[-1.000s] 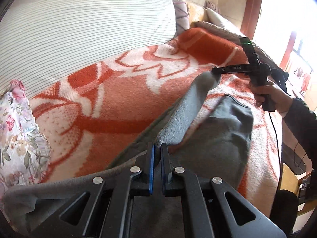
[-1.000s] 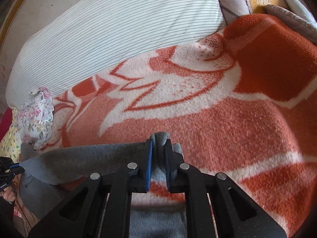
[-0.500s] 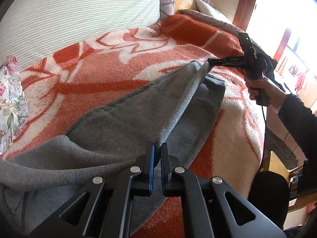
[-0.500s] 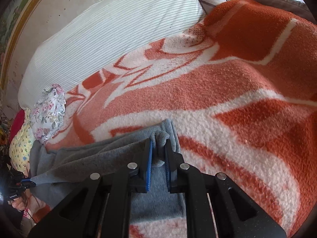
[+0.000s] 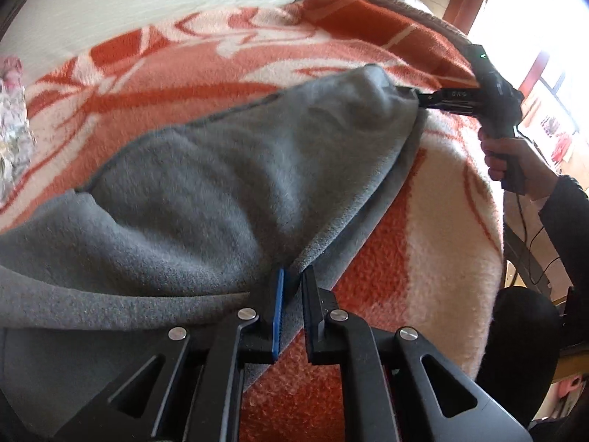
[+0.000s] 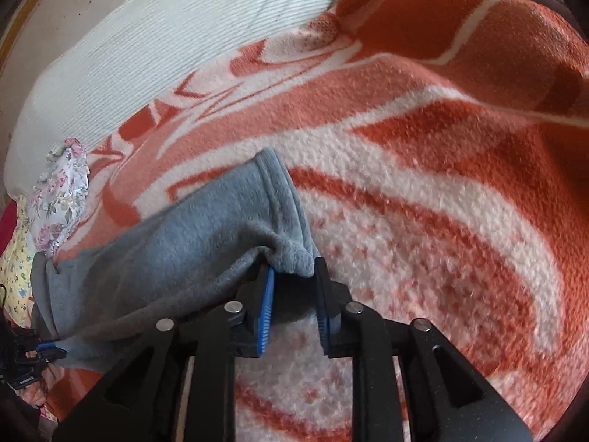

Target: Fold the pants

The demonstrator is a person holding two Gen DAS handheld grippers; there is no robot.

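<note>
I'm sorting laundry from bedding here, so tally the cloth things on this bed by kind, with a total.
Grey fleece pants: 1
Orange and white patterned blanket: 1
White striped pillow: 1
Floral print cloth: 1
Yellow print cloth under it, kind unclear: 1
Total: 5

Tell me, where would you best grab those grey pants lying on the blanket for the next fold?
Probably at the hemmed cuff end of the grey pants, coming in low from the blanket's near edge. The cuff's doubled layers bunch into a thick ridge there, so fingers can pinch both at once; the flat middle offers no edge.
</note>
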